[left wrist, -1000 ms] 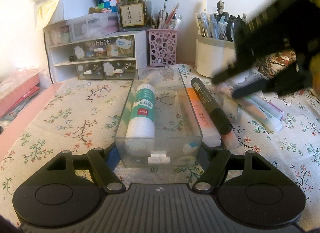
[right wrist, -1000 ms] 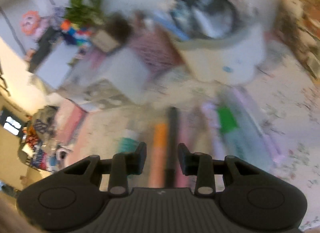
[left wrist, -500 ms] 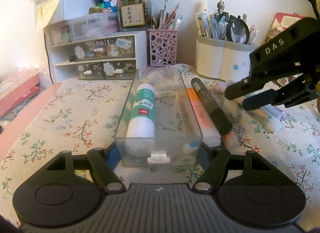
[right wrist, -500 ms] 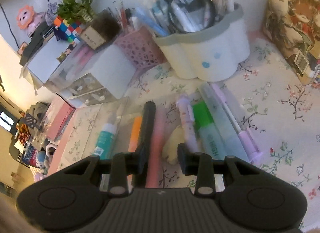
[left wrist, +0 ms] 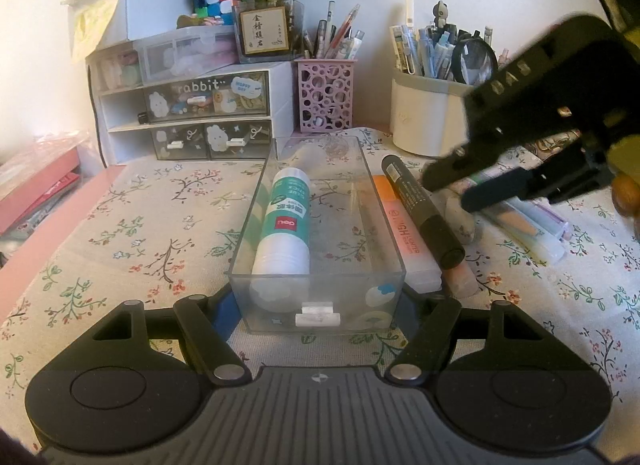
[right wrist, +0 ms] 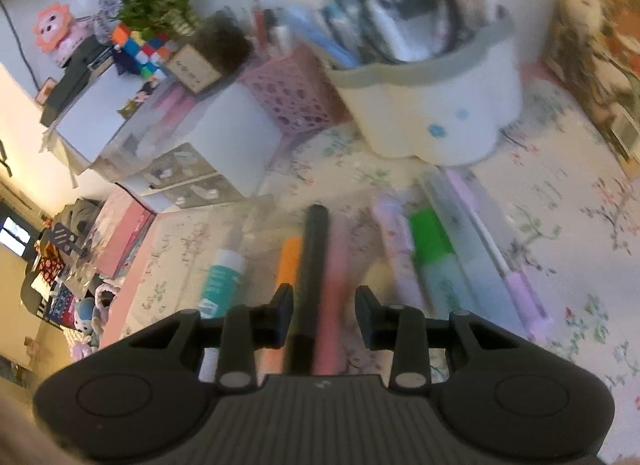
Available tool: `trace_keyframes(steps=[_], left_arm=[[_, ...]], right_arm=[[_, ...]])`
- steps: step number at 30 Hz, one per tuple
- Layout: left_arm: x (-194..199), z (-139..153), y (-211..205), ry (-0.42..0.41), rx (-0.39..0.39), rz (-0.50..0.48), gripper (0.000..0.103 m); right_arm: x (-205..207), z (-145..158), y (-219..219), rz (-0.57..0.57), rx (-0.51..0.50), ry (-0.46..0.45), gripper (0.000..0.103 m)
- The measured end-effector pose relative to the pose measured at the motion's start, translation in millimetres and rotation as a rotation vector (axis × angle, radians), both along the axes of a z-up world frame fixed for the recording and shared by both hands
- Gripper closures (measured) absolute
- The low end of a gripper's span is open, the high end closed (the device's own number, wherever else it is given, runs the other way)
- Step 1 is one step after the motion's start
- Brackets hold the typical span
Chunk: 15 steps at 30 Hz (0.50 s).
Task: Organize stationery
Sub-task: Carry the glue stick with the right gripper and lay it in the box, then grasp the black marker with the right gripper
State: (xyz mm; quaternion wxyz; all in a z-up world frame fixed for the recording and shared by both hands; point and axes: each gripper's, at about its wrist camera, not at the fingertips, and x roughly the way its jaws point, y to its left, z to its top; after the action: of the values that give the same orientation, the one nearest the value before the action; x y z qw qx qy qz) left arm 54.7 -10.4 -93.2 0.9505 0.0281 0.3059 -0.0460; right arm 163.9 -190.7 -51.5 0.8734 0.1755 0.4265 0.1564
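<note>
A clear plastic drawer box (left wrist: 376,265) stands on the floral tablecloth with a white and teal glue stick (left wrist: 286,225) lying in it. My left gripper (left wrist: 318,305) is open, its fingers on either side of the box's near end. A black marker (left wrist: 420,211) lies right of the box on an orange highlighter (left wrist: 402,237). My right gripper (left wrist: 454,189) is open and empty, hovering over the markers; in the right wrist view (right wrist: 324,305) the black marker (right wrist: 312,265) and a pink pen (right wrist: 334,277) lie below its jaws. A green highlighter (right wrist: 432,245) and pastel pens (right wrist: 516,277) lie to the right.
A white pen cup (left wrist: 428,121) with a magnifier, a pink mesh pen holder (left wrist: 325,95) and a small drawer unit (left wrist: 200,121) stand at the back. Pink books (left wrist: 36,189) lie at the left. A patterned box (right wrist: 600,49) stands far right.
My right gripper swung in from the right, pulled back, then came lower and closer over the black marker. The left gripper and the box have not moved.
</note>
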Motion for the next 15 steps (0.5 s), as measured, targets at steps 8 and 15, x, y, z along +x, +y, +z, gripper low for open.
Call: trace_keyframes(steps=[8, 15], left_arm=[[0.0, 0.0, 0.0, -0.001, 0.001, 0.001, 0.031], [-0.1, 0.0, 0.0, -0.001, 0.001, 0.000, 0.031]], right_arm=[[16.9, -3.9, 28.1, 0.049, -0.116, 0.036, 0.103], [18.4, -1.1, 23.3, 0.028, -0.092, 0.039, 0.103]])
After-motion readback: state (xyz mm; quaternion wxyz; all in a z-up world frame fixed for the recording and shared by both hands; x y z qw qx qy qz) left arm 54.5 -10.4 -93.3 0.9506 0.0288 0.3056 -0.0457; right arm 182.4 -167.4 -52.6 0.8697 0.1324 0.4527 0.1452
